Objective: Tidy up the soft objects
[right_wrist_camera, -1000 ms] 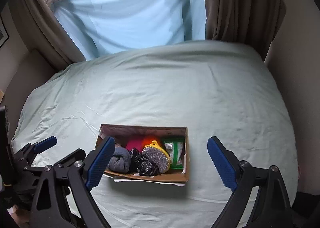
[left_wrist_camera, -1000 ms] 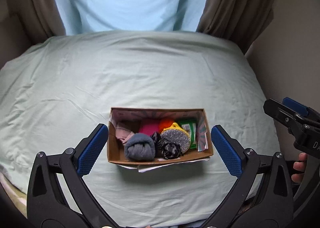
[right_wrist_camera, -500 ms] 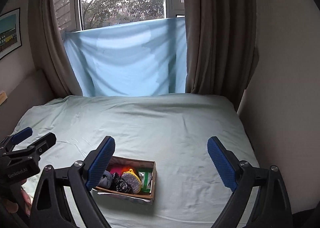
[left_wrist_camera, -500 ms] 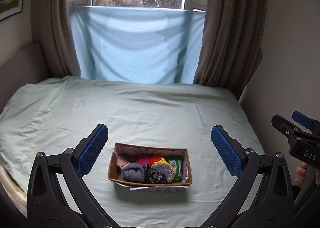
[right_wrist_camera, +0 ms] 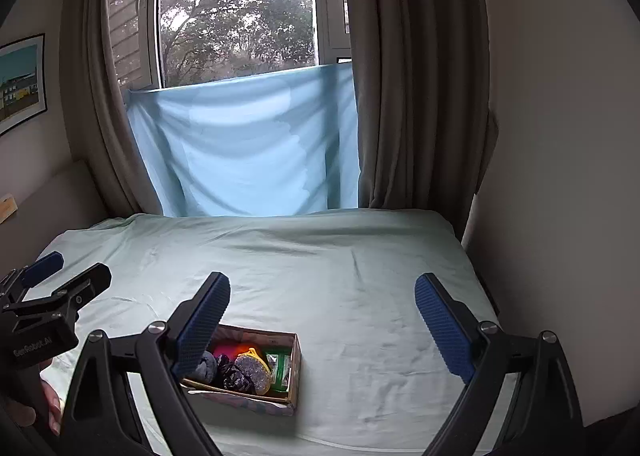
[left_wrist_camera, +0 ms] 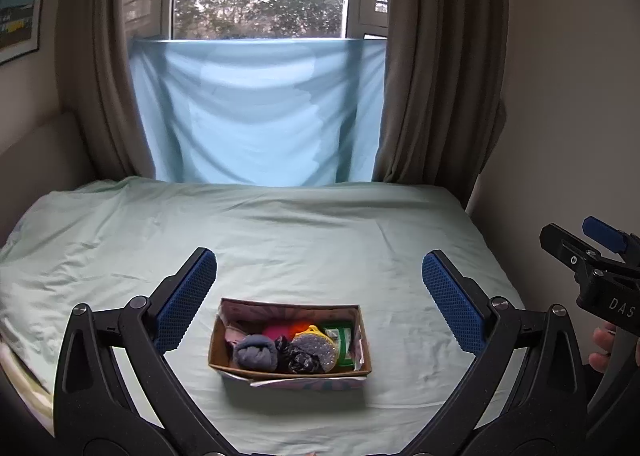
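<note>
A cardboard box (left_wrist_camera: 224, 352) sits on the pale green bed near its front edge; it also shows in the right wrist view (right_wrist_camera: 297, 368). It holds a grey sock ball (left_wrist_camera: 256, 352), a black bundle (left_wrist_camera: 298, 358), a grey-and-yellow scrubber (left_wrist_camera: 314, 348), pink and orange items and a green packet (left_wrist_camera: 340, 340). My left gripper (left_wrist_camera: 318, 304) is open and empty, held back above the box. My right gripper (right_wrist_camera: 322, 332) is open and empty, to the right of the box and above it.
The bed (left_wrist_camera: 280, 240) fills the middle. A blue sheet (left_wrist_camera: 256, 115) hangs over the window between brown curtains (left_wrist_camera: 432, 75). A wall (right_wrist_camera: 560, 135) runs along the right side. The right gripper shows at the left wrist view's edge (left_wrist_camera: 600, 272).
Both grippers have pulled back and tilted up from the box, so the box looks smaller and the window has come into view. Both stay open.
</note>
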Demonstrator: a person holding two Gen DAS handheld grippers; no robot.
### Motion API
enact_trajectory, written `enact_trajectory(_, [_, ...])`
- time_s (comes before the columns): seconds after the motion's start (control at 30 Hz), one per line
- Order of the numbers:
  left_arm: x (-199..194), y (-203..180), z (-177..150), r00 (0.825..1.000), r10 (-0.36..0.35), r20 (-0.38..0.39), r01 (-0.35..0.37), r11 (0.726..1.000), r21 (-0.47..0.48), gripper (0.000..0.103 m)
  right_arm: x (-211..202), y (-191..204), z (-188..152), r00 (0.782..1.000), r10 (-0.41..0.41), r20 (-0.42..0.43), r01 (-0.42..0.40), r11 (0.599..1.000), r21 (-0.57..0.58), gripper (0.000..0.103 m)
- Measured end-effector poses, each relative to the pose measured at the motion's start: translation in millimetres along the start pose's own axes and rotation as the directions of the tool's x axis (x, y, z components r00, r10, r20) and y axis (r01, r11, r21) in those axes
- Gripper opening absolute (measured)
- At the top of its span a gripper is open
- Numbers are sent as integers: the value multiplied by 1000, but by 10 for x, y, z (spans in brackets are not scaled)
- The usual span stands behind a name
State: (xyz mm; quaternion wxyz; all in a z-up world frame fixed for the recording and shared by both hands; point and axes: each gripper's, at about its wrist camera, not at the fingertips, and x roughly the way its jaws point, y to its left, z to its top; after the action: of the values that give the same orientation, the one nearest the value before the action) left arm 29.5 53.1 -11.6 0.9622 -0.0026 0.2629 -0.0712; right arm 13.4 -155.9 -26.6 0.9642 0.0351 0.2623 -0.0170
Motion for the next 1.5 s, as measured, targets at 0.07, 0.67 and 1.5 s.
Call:
enact_trajectory(0.07, [-10, -24, -8, 1000, 2, 0, -2, 1000, 7, 102, -11, -22, -10, 1000, -7, 1, 7, 1000, 5, 92])
enact_trajectory(0.67, [-63, -82, -23, 1000, -11, 7, 11, 1000, 20, 102, -90, -48, -26, 999, -37, 20, 37, 999, 14, 92])
enact_trajectory(1.5, [-7, -45, 9, 1000, 5, 6, -5, 1000, 12, 102, -25, 0, 9, 999, -31, 21, 31, 999, 18, 92])
